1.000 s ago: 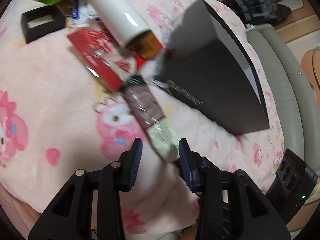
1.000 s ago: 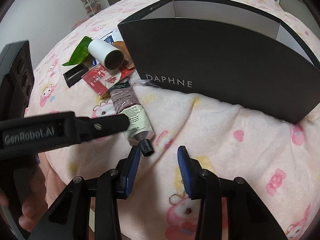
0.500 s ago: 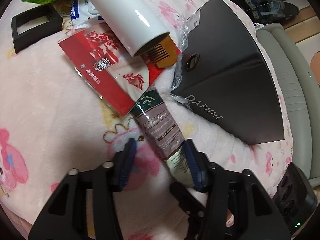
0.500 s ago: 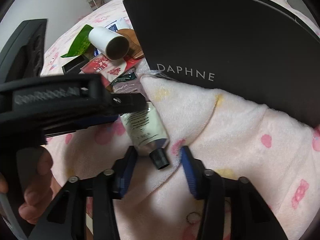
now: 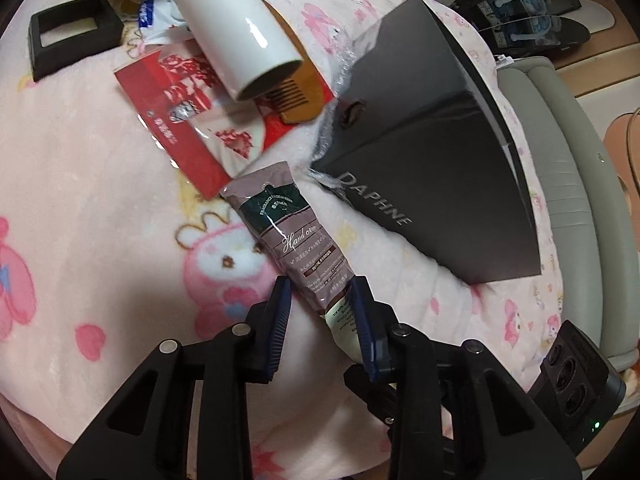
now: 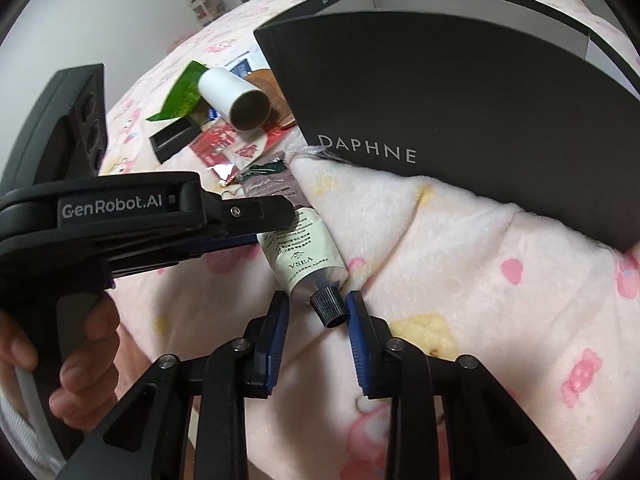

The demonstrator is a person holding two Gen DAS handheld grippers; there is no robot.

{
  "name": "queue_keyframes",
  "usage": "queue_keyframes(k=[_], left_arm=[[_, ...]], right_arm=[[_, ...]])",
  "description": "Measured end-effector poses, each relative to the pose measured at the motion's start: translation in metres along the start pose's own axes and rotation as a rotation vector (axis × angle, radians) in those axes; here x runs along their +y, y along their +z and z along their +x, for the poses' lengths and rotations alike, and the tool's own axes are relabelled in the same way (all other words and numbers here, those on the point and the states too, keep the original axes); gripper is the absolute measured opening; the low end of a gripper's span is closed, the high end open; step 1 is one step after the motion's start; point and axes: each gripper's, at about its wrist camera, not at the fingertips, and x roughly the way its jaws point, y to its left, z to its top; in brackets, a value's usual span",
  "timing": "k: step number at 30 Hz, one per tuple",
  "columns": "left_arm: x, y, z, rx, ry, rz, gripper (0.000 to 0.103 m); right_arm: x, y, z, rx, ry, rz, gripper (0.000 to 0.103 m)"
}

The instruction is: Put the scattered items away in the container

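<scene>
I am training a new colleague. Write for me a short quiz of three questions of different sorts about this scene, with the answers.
1. True or false: the hand cream tube already lies inside the black DAPHNE box.
2. Multiple choice: which part of the tube lies between the fingers of the right tool? A) its flat crimped end B) its black cap C) nothing
3. Fill the blank: the white cylinder lies partly over a wooden ____.

Key: 1 false, it lies on the pink blanket, with the left tool around its body. 2 B. 3 comb.
</scene>
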Motion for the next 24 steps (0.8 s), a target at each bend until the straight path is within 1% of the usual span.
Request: queue_keyframes(k=[2,4,8,9,12,14,17,21,23,24], left_arm=[[-0.002,-0.002,0.000,0.002,-0.006,0.010,0.030],[-0.004,-0.004,0.000,0.001,-0.002,0.019,0.024],[-0.006,-0.010,0.002,0.013,-0.002,0.046,0.023],[-0.005,-0.009,0.002,0.013,0.007,0.048,0.023],[-0.002,-0.002,-0.002,0.014,-0.003,0.034,0.024],[-0.007,0.008,-0.002,-0.005,0.015,0.038,0.026],[-0.005,0.021,-0.008,-0.046,0.067,0.059,0.028],[0.001,0.035,-0.014,-0.081,0.088,0.062,0.030],[0.005,0.040,-0.015,-0.103,0.106,0.057,0.030],[0.007,0.042,-0.017,-0.109,0.103,0.053,0.031]], right_arm=[[-0.003,-0.001,-0.003,0.000,-0.006,-0.003,0.026],[-0.007,0.001,-0.004,0.003,-0.020,0.004,0.026],[-0.024,0.000,-0.006,0.004,-0.064,0.054,0.027],[-0.026,0.000,-0.008,-0.001,-0.073,0.057,0.027],[-0.032,0.001,-0.013,-0.018,-0.096,0.064,0.027],[-0.035,0.002,-0.017,-0.031,-0.103,0.066,0.027],[-0.047,0.002,-0.022,-0.052,-0.159,0.107,0.027],[-0.059,0.001,-0.031,-0.079,-0.152,0.157,0.027],[-0.060,0.002,-0.031,-0.082,-0.152,0.162,0.027],[-0.060,0.003,-0.031,-0.083,-0.152,0.164,0.027]])
